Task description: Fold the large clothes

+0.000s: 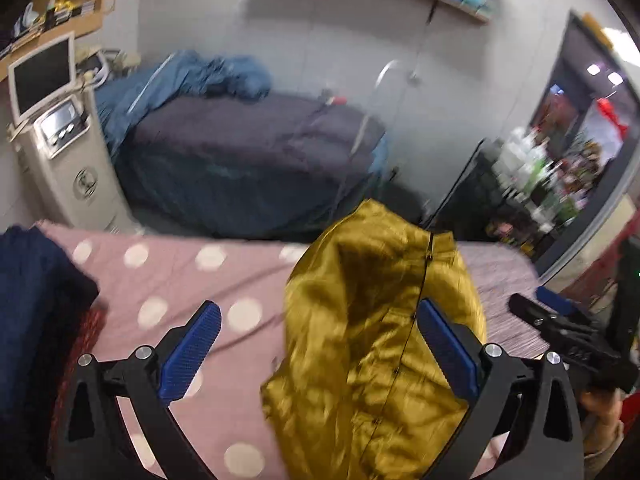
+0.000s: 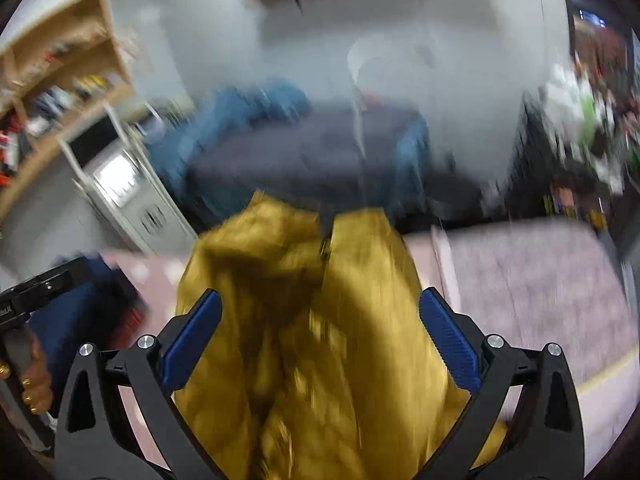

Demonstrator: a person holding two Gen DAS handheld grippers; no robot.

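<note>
A shiny mustard-yellow garment (image 1: 372, 340) with a dark zipper lies bunched on the pink polka-dot bed cover (image 1: 168, 280). My left gripper (image 1: 320, 328) is open, its blue pads wide apart, with the garment in front of the right pad. In the blurred right wrist view the same garment (image 2: 320, 340) fills the space between the pads of my right gripper (image 2: 320, 320), which is open too. The right gripper also shows at the right edge of the left wrist view (image 1: 560, 332). The left gripper's body shows at the left edge of the right wrist view (image 2: 36, 288).
A dark navy cloth (image 1: 36, 300) lies at the left of the bed over something red. Beyond the bed stand a second bed with dark and blue covers (image 1: 240, 144), a white machine with a screen (image 1: 60, 128), and cluttered shelves (image 1: 560, 168) at right.
</note>
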